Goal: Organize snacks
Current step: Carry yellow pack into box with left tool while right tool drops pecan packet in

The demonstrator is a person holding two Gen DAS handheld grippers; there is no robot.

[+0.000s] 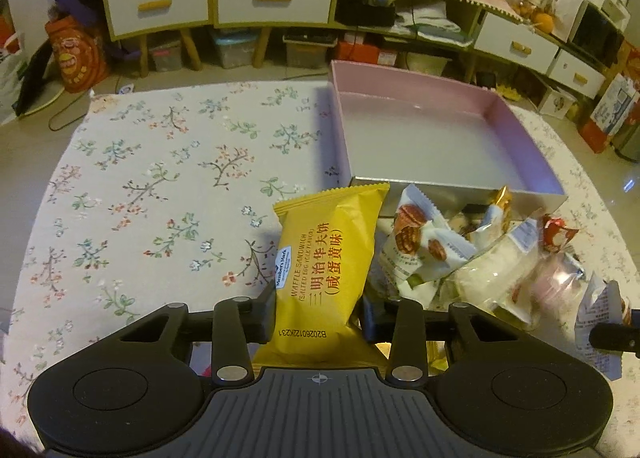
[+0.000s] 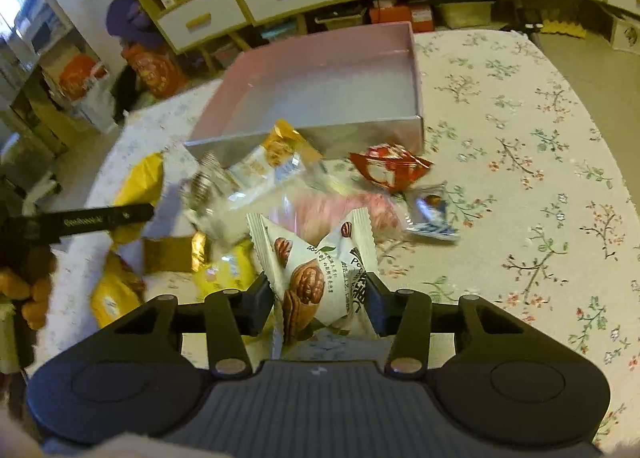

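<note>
Snack packets (image 1: pixel 460 258) lie on the tablecloth (image 1: pixel 160 177) before the box (image 1: pixel 440 129).

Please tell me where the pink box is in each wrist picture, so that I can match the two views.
Left wrist view: the pink box sits upper right, beyond the snack pile, empty inside.
Right wrist view: the pink box sits upper centre, behind the pile.
Shared landmark: the red wrapper lying just in front of the box's near wall.
</note>
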